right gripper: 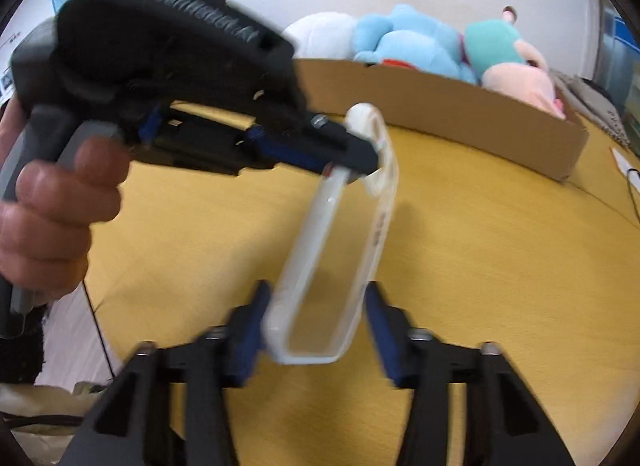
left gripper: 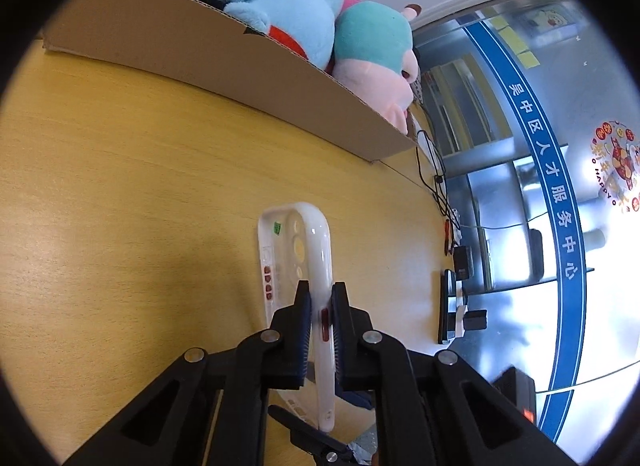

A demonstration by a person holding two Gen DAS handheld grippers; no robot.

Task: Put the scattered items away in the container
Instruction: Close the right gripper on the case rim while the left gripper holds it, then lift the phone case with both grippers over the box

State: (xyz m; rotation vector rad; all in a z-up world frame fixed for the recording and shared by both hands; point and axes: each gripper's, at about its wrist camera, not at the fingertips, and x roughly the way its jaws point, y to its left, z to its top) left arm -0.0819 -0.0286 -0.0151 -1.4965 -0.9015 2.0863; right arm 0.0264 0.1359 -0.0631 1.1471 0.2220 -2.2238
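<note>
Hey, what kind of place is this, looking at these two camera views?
Probably an office or public service centre: a wooden desk, a glass partition with a blue band of Chinese lettering, and cables with chargers along the desk's edge.

Your right gripper (right gripper: pixel 316 330) sits at the bottom of this view, its blue-padded fingers (right gripper: pixel 252 330) on either side of the lower end of a clear phone case (right gripper: pixel 332 250). The left pad looks to be touching the case's edge, while a narrow gap shows at the right pad, though blur makes contact hard to judge. Your left gripper (right gripper: pixel 352 157) reaches in from the upper left, held by your hand (right gripper: pixel 52 221), and is clamped on the case's upper end. The case hangs tilted above the yellow wooden surface (right gripper: pixel 500 266). Behind it stands a cardboard box (right gripper: pixel 440 113) holding plush toys (right gripper: pixel 432 41).
</note>
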